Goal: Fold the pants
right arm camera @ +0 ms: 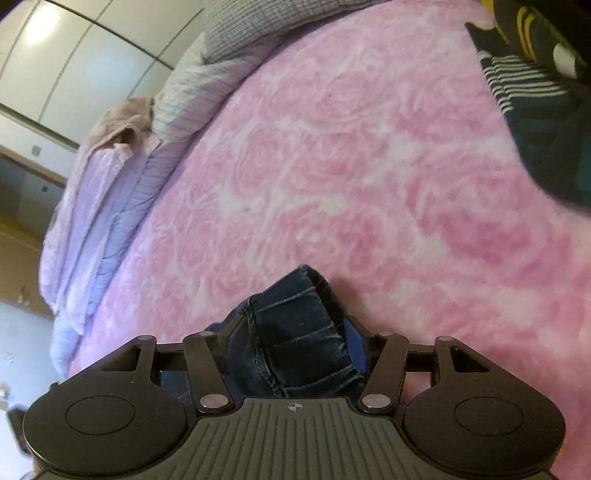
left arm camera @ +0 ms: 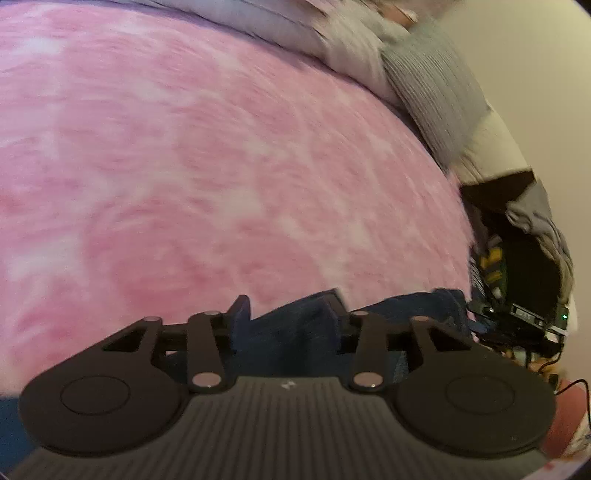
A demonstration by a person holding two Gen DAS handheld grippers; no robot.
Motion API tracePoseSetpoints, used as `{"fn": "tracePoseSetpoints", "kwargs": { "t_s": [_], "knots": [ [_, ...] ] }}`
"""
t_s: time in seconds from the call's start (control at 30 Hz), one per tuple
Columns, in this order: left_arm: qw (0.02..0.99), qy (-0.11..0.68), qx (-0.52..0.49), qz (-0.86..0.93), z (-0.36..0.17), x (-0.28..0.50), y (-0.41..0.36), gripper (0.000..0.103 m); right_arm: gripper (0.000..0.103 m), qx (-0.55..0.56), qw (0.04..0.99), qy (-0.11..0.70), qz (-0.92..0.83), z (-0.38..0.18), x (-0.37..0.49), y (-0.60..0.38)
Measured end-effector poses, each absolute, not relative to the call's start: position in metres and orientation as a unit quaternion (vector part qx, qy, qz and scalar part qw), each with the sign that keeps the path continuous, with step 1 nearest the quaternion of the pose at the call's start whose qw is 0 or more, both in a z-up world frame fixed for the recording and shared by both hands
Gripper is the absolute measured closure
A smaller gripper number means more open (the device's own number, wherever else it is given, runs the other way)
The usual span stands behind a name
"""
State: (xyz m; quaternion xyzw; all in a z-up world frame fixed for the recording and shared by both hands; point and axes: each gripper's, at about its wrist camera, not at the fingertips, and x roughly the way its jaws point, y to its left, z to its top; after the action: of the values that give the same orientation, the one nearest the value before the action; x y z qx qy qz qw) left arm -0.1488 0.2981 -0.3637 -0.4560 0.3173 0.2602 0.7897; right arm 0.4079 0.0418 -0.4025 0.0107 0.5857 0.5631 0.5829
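Across the bed we see a pink rose-patterned blanket [right arm camera: 369, 166] filling most of both wrist views, and on it lie the dark blue denim pants [right arm camera: 295, 332], bunched close under the two grippers. Through the right wrist camera, the right gripper [right arm camera: 295, 332] has its fingers apart, and a thick gathered fold of the pants sits between them; whether the pads press on the cloth we cannot tell. Through the left wrist camera, which is blurred, the left gripper [left arm camera: 288, 314] also shows its fingers apart, with more of the pants [left arm camera: 406, 302] lying between and just beyond them; here too we cannot say whether the cloth is touched. Along the far edge of the blanket, in the right wrist view, lie a pale lilac striped sheet [right arm camera: 122, 206] and a grey checked pillow [right arm camera: 251, 22]. At that view's upper right corner, a dark striped garment [right arm camera: 528, 85] rests on the blanket, well apart from the pants. In the left wrist view, a grey ribbed cushion [left arm camera: 432, 92] sits at the blanket's far edge.
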Motion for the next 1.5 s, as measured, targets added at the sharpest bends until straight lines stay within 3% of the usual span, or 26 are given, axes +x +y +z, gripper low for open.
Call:
{"fn": "tracePoseSetpoints", "kwargs": {
  "t_s": [0.1,0.13,0.17,0.2,0.23,0.47,0.67,0.7,0.73,0.8,1.03,1.07,1.1,1.23,1.33,1.5],
  "knots": [
    [0.791,0.347,-0.444,0.237,-0.374,-0.123,0.303,0.065,0.050,0.010,0.569,0.589,0.573,-0.406,0.411,0.037],
    [0.791,0.355,-0.441,0.233,-0.379,-0.118,0.304,0.070,0.056,0.004,0.568,0.583,0.581,-0.405,0.409,0.036],
    [0.793,0.358,-0.440,0.222,-0.382,-0.113,0.303,0.074,0.065,-0.006,0.568,0.572,0.592,-0.404,0.408,0.035],
    [0.798,0.358,-0.437,0.210,-0.383,-0.110,0.301,0.086,0.076,-0.014,0.572,0.560,0.599,-0.402,0.405,0.034],
    [0.805,0.360,-0.422,0.209,-0.383,-0.108,0.297,0.103,0.100,-0.015,0.574,0.549,0.607,-0.399,0.404,0.031],
    [0.827,0.269,-0.405,0.284,-0.378,-0.133,0.280,0.103,0.103,-0.023,0.617,0.497,0.610,-0.391,0.392,0.008],
    [0.789,0.286,-0.454,0.300,-0.403,-0.124,0.286,0.103,0.101,-0.025,0.627,0.510,0.589,-0.398,0.393,0.008],
    [0.781,0.289,-0.474,0.286,-0.403,-0.124,0.293,0.094,0.101,-0.024,0.626,0.513,0.587,-0.396,0.394,0.009],
    [0.774,0.289,-0.495,0.268,-0.403,-0.123,0.301,0.075,0.101,-0.022,0.625,0.513,0.588,-0.394,0.396,0.009],
    [0.766,0.298,-0.510,0.255,-0.402,-0.120,0.314,0.064,0.099,-0.019,0.624,0.518,0.585,-0.394,0.399,0.008],
    [0.743,0.396,-0.498,0.209,-0.414,-0.075,0.339,0.067,0.092,-0.006,0.629,0.525,0.574,-0.401,0.397,0.007],
    [0.741,0.391,-0.503,0.210,-0.414,-0.074,0.341,0.076,0.092,-0.004,0.629,0.525,0.574,-0.401,0.398,0.006],
    [0.744,0.384,-0.506,0.207,-0.412,-0.073,0.341,0.096,0.092,-0.006,0.628,0.524,0.575,-0.401,0.398,0.006],
    [0.777,0.376,-0.458,0.213,-0.395,-0.070,0.325,0.099,0.094,-0.038,0.627,0.507,0.590,-0.399,0.392,0.006],
    [0.803,0.320,-0.433,0.257,-0.379,-0.087,0.311,0.099,0.101,-0.064,0.641,0.483,0.593,-0.398,0.386,0.007],
    [0.797,0.311,-0.400,0.329,-0.406,-0.081,0.289,0.096,0.102,-0.100,0.687,0.463,0.551,-0.407,0.373,0.018]
  ]
}}
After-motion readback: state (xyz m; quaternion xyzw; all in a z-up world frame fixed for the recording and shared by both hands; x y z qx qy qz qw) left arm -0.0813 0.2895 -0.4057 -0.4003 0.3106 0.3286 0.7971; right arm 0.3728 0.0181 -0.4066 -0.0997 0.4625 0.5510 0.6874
